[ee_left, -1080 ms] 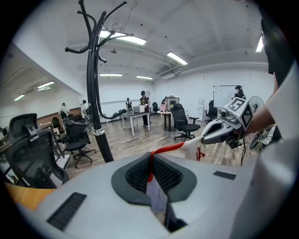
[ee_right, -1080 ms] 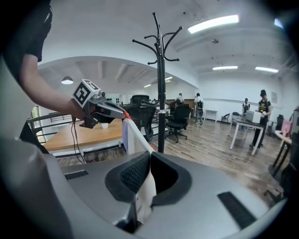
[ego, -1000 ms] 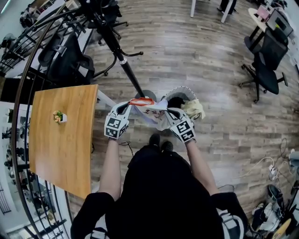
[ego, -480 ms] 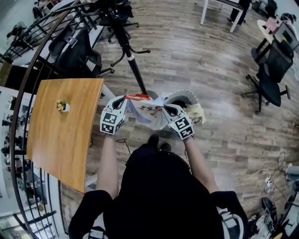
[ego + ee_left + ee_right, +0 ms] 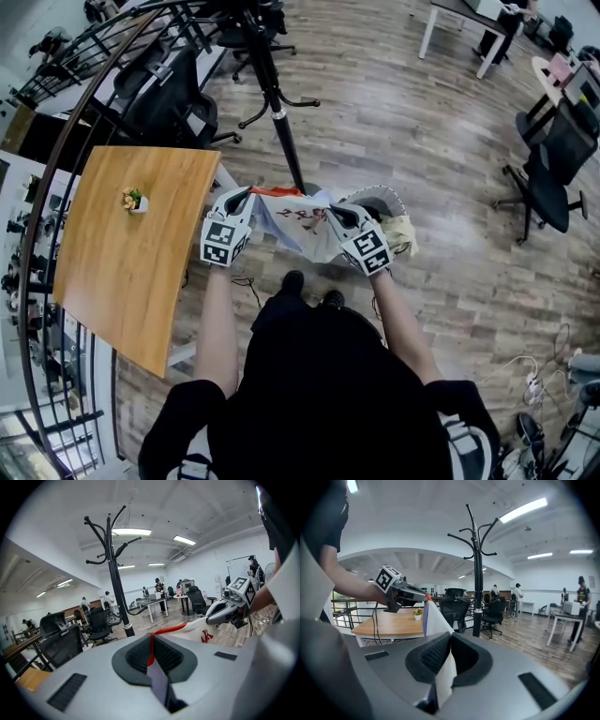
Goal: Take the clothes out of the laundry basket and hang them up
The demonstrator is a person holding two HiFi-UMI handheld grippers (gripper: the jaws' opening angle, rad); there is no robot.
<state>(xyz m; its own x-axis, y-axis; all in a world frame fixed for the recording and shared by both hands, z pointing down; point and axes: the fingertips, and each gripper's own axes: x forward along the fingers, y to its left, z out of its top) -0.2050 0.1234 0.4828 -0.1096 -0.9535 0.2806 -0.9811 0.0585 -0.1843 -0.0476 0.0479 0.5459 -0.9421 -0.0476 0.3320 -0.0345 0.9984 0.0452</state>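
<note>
A wood-plank floor (image 5: 422, 122) carries everything. The coat stand (image 5: 281, 117) rises from it on a round base. Just right of that base sits the laundry basket (image 5: 386, 189). Left of the stand is a wooden table (image 5: 122, 272), with a small potted plant (image 5: 135, 200) on the end nearer the stand. Well right of the stand is a black office chair (image 5: 548, 178), and cables (image 5: 516, 362) trail on the floor, nearer the camera.

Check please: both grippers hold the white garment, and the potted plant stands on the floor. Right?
No. The potted plant stands on the wooden table, as the head view shows. The left gripper and right gripper do hold the white garment.
</note>
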